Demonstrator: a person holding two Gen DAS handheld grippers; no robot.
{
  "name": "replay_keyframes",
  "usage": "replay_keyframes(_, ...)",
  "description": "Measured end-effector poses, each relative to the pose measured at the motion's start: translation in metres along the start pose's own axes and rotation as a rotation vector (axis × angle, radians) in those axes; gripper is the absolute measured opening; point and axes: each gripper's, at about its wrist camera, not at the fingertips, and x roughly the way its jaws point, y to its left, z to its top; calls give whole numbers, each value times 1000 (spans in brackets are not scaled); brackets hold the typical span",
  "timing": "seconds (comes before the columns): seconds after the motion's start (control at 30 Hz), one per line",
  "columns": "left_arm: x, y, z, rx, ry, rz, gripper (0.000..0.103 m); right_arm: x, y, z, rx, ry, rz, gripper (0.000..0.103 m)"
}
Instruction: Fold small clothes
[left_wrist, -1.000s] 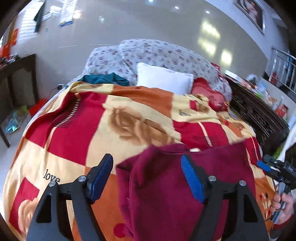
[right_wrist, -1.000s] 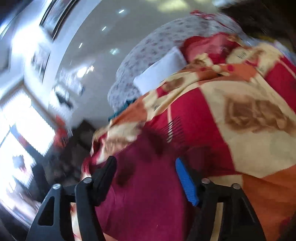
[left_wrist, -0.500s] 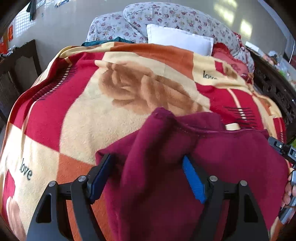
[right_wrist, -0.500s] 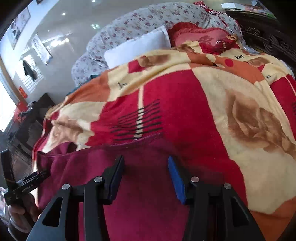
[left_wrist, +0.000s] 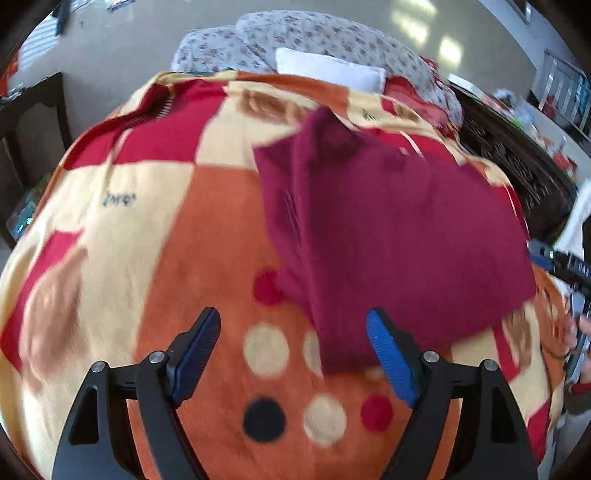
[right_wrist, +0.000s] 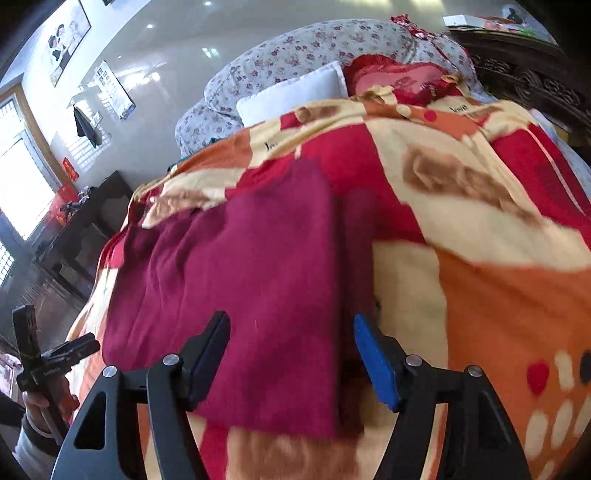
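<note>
garment (left_wrist: 391, 229): maroon, lying loosely folded on the patterned blanket (left_wrist: 155, 229)
left hand-held gripper (left_wrist: 293, 350): jaws opening, garment's near edge lying between them, unpressed

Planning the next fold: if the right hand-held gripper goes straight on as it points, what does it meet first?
Probably the maroon garment lying on the blanket; its near edge already sits between the opening jaws of the right hand-held gripper.

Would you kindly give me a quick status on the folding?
Left gripper and right gripper opening, gripping nothing. Maroon garment lies on blanket. Nothing in the way.
</note>
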Motion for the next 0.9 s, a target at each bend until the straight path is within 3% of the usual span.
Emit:
replay_keyframes(0.1, 12, -15, -11, 47, 15, -5, 81, 0, -2, -15, 11, 12, 7, 73)
replay_keyframes(0.13, 18, -19, -10, 62, 20, -4, 71, 4, -2, -20, 2, 34, 6, 57)
replay_keyframes(0.17, 22, -22, -10, 79, 29, -6, 61, 11, 1, -23, -18, 65, 6, 24)
replay_keyframes(0.2, 27, -24, -9, 91, 50, -13, 36, 15, 4, -24, -40, 81, -3, 15)
replay_keyframes(0.23, 31, -25, -7, 87, 72, -36, 28, 15, 6, -25, -52, 78, -14, 13)
replay_keyframes(0.27, 31, -25, -7, 76, 74, -44, 27, 12, 8, -24, -66, 72, -17, 11)
replay_keyframes(0.37, 22, -26, -9, 88, 42, -8, 27, -2, 7, -23, -97, 33, -61, 11)
replay_keyframes(0.43, 16, -25, -14, 92, 35, 20, 29, 3, -4, -27, -77, 59, -108, 11)
replay_keyframes(0.57, -6, -23, -10, 92, 4, 47, 33, -8, -8, -26, -45, 59, -75, 11)
replay_keyframes(0.63, -20, -23, -2, 95, -45, 65, 56, -26, -1, -17, -51, 3, -78, 12)
replay_keyframes(0.67, -28, -23, 4, 87, -79, 69, 61, -31, 4, -12, -63, -17, -71, 14)
replay_keyframes(0.7, -30, -24, 10, 81, -101, 61, 67, -34, 10, -6, -75, -37, -60, 17)
replay_keyframes(0.77, -29, -28, 26, 71, -138, 29, 71, -29, 19, 9, -71, -53, -44, 54)
replay_keyframes(0.8, -26, -31, 35, 66, -140, 31, 72, -21, 23, 19, -62, -63, -32, 61)
replay_keyframes(0.9, -1, -39, 68, 23, -165, 29, 72, 8, 35, 37, -87, -72, -36, 61)
